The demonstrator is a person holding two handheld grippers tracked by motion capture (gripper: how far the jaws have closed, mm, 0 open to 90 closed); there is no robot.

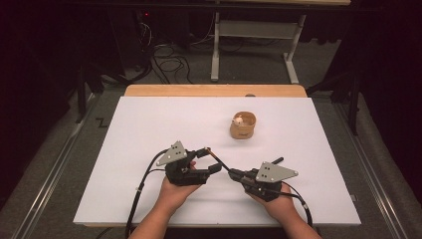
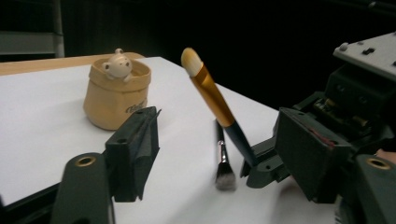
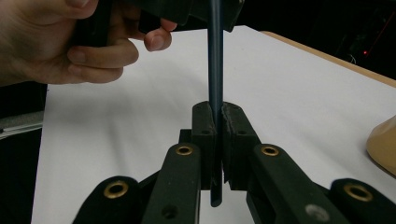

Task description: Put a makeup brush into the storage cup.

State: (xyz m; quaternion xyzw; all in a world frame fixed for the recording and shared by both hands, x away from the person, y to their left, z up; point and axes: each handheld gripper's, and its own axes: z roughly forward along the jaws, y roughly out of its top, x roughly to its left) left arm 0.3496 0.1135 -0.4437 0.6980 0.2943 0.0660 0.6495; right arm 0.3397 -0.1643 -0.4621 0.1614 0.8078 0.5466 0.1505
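A makeup brush (image 1: 217,159) with a dark blue handle, gold ferrule and cream bristles (image 2: 191,58) slants up over the white board. My right gripper (image 1: 233,173) is shut on its handle, and the right gripper view shows the handle (image 3: 215,56) clamped between the pads of that gripper (image 3: 216,126). My left gripper (image 1: 208,160) stands open around the brush's upper part. In the left gripper view the brush (image 2: 212,95) passes between that gripper's (image 2: 219,144) jaws with a gap on both sides.
A tan pouch-shaped pot (image 1: 242,125) holding a small bear figure (image 2: 116,63) stands on the white board (image 1: 149,129), right of centre. A second brush (image 2: 223,163) with grey bristles lies flat under the held one. The wooden table edge (image 1: 214,90) runs along the far side.
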